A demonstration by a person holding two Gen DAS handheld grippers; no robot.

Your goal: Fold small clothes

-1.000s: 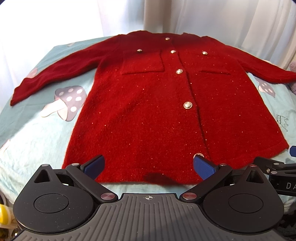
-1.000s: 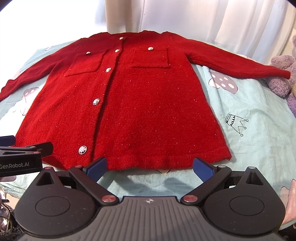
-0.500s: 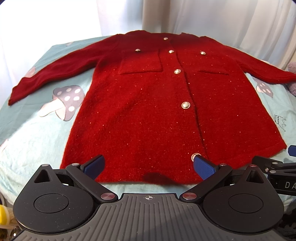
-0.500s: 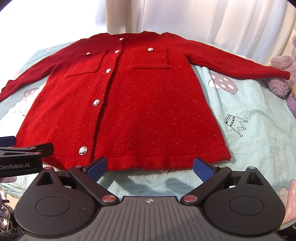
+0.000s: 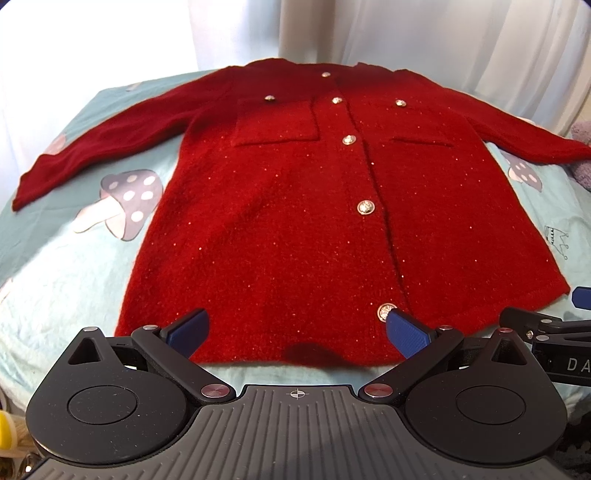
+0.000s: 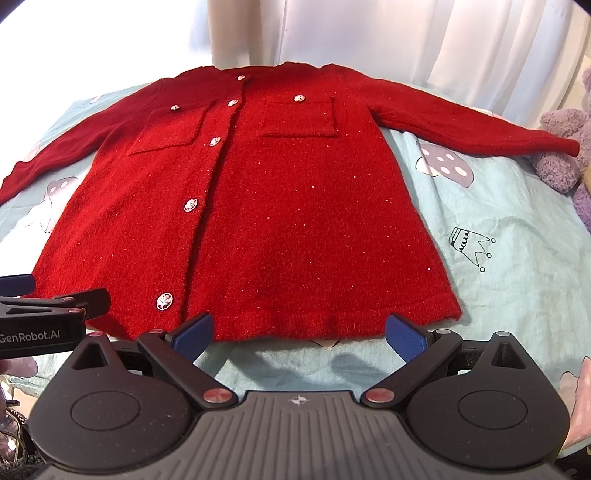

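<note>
just beyond both sets of fingers lies the red cardigan, spread flat and buttoned, hem nearest, collar farthest, its long axis running straight away. left gripper hovers spread wide and empty over the hem's left half, right gripper likewise wide open before the hem's right half. under the cardigan, a mushroom-print sheet; past its collar, white curtains.
</note>
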